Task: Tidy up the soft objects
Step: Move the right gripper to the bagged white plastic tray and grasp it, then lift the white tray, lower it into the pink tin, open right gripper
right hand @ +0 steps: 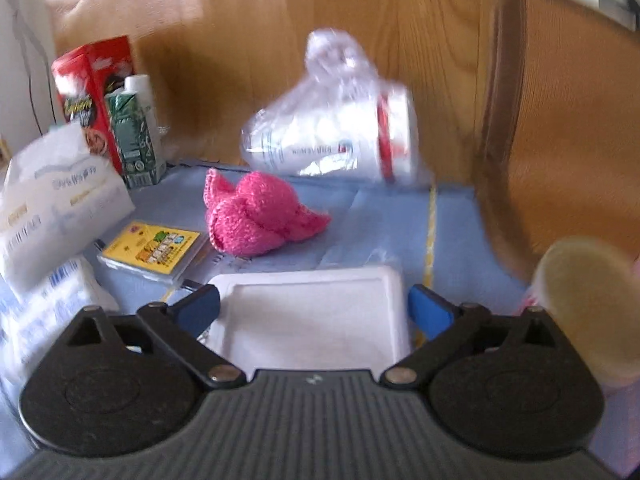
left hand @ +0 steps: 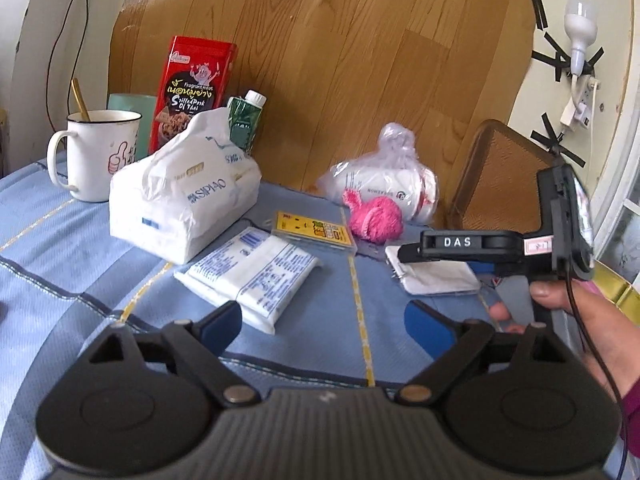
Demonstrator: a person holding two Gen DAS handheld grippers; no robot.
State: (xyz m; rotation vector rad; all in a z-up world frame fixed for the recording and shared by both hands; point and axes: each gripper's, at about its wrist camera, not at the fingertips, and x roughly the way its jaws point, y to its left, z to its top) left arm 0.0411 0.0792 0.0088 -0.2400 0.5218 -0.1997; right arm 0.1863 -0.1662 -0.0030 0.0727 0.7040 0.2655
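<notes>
A pink knitted cloth [left hand: 375, 219] [right hand: 256, 216] lies bunched on the blue tablecloth [left hand: 72, 264], in front of a clear bag of white items [left hand: 380, 184] [right hand: 332, 136]. A white tissue pack [left hand: 184, 208] and a flat wipes packet [left hand: 250, 274] lie to the left. My left gripper [left hand: 323, 326] is open and empty, low over the cloth near the wipes packet. My right gripper [right hand: 314, 310] is open with a white flat pad [right hand: 312, 316] [left hand: 436, 276] between its fingers; contact cannot be told. The right gripper also shows in the left wrist view [left hand: 412, 254].
A white mug [left hand: 94, 152], a red snack box [left hand: 192, 88] and a green carton [left hand: 244, 120] stand at the back left. A yellow card case [left hand: 314, 232] [right hand: 152, 250] lies mid-table. A woven chair back [left hand: 508, 176] stands right. A round tan lid [right hand: 588, 308] is at the right.
</notes>
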